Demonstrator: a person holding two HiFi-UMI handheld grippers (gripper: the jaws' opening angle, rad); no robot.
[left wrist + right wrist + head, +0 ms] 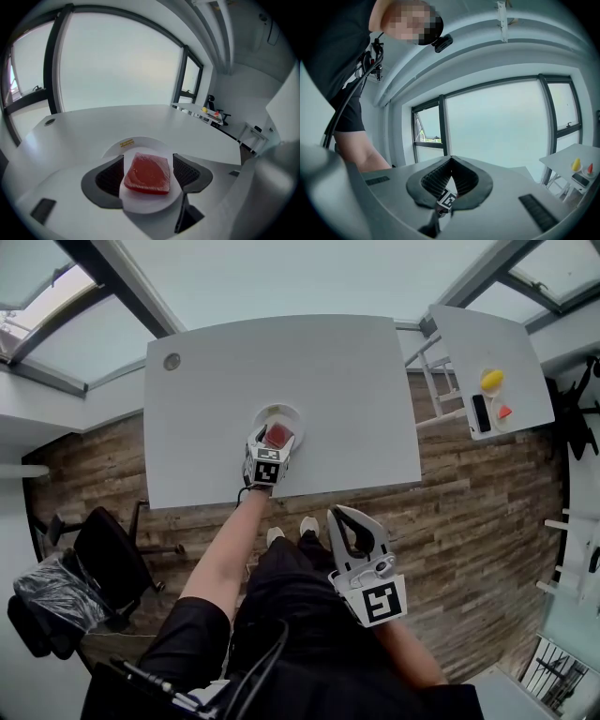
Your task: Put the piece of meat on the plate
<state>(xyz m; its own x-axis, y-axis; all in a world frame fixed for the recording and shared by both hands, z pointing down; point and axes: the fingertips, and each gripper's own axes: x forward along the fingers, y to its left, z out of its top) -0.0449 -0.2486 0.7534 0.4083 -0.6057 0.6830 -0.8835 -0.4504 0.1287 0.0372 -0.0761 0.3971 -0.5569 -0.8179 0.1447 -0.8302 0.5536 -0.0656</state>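
Observation:
A red slab of meat [147, 173] lies on a small white plate [140, 142] near the front edge of the grey table [328, 381]. My left gripper [147, 161] straddles the meat, jaws open, with a thin gap on each side between the ribbed pads [111, 174] and the meat. In the head view the meat [278, 435] and plate [281, 413] sit just beyond the left gripper [273, 441]. My right gripper [336, 514] hangs off the table over the person's lap. Its tips [450, 159] meet with nothing between them.
A round grommet [172, 361] marks the table's far left corner. A second table [525, 352] at the right carries a yellow object [491, 380], a red one [503, 412] and a black phone [481, 413]. A black office chair [103, 554] stands at the left on the wooden floor.

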